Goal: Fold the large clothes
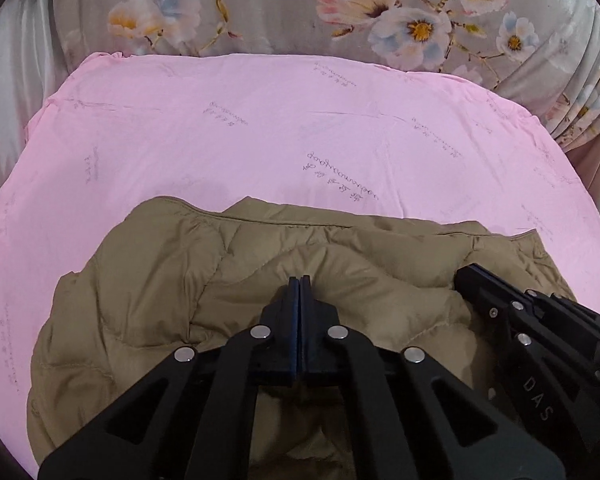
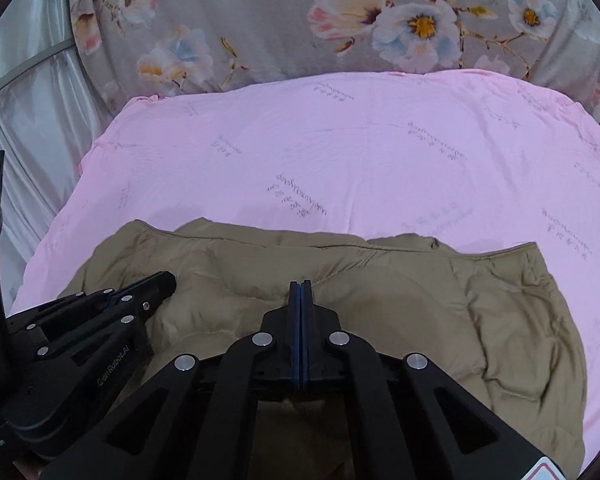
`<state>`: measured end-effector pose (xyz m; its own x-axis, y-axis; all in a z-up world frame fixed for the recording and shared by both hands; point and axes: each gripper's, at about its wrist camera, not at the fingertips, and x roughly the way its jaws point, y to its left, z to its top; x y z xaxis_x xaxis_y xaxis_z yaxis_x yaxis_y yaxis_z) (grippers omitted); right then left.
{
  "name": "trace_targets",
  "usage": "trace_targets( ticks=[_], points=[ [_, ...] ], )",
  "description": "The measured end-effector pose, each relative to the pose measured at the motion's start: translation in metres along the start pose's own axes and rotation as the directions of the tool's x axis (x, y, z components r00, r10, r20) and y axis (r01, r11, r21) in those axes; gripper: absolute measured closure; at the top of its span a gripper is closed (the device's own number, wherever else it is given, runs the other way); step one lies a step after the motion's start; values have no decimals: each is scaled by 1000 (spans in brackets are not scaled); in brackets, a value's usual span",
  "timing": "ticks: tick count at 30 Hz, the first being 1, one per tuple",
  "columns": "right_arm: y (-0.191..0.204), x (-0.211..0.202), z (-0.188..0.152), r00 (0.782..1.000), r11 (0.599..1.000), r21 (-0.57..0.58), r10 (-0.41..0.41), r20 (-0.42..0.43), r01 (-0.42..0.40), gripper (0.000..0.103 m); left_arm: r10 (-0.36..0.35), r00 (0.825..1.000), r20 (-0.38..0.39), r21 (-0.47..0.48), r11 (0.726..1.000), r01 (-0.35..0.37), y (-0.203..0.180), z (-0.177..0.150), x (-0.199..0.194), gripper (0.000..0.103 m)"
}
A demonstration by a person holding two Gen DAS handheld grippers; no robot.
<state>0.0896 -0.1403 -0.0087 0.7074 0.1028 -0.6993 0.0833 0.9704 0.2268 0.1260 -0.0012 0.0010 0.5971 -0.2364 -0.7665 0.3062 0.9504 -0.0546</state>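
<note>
A tan quilted puffer jacket [image 1: 148, 280] lies bunched on a pink sheet [image 1: 260, 132] at the near edge; it also shows in the right wrist view [image 2: 500, 320]. My left gripper [image 1: 300, 280] is shut with its tips over the jacket's middle; whether cloth is pinched I cannot tell. My right gripper [image 2: 300, 285] is shut the same way over the jacket. The right gripper shows at the right of the left wrist view [image 1: 472, 276], and the left gripper shows at the left of the right wrist view [image 2: 164, 280]. They sit side by side.
The pink sheet [image 2: 380, 152] carries faint printed script and spreads beyond the jacket. A grey floral cloth [image 1: 260, 8] lies along the far side. Pale satin fabric [image 2: 40, 92] hangs at the left.
</note>
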Motion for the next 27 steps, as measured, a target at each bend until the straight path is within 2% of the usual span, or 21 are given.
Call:
trace_targets(
  ticks=[4,10,18,27],
  points=[
    [-5,14,-5,1000,1000,12,10,-24,-10,103,-10,1000,-16,-27,1000,10,5,-3,16,103],
    [-6,27,-12,999,1000,19,15,-34,-14,103,22,1000,3,-8,1000,-22,-1,-9,29,103],
    [-1,32,-17,1000,1000,-7,-17,-13,17,103,34,999,20,2,999,-34,-2,-12,34,103],
    [-2,34,-17,1000,1000,0,-10,-8,10,103,35,999,28,-3,999,-35,-3,-13,37,103]
  ],
)
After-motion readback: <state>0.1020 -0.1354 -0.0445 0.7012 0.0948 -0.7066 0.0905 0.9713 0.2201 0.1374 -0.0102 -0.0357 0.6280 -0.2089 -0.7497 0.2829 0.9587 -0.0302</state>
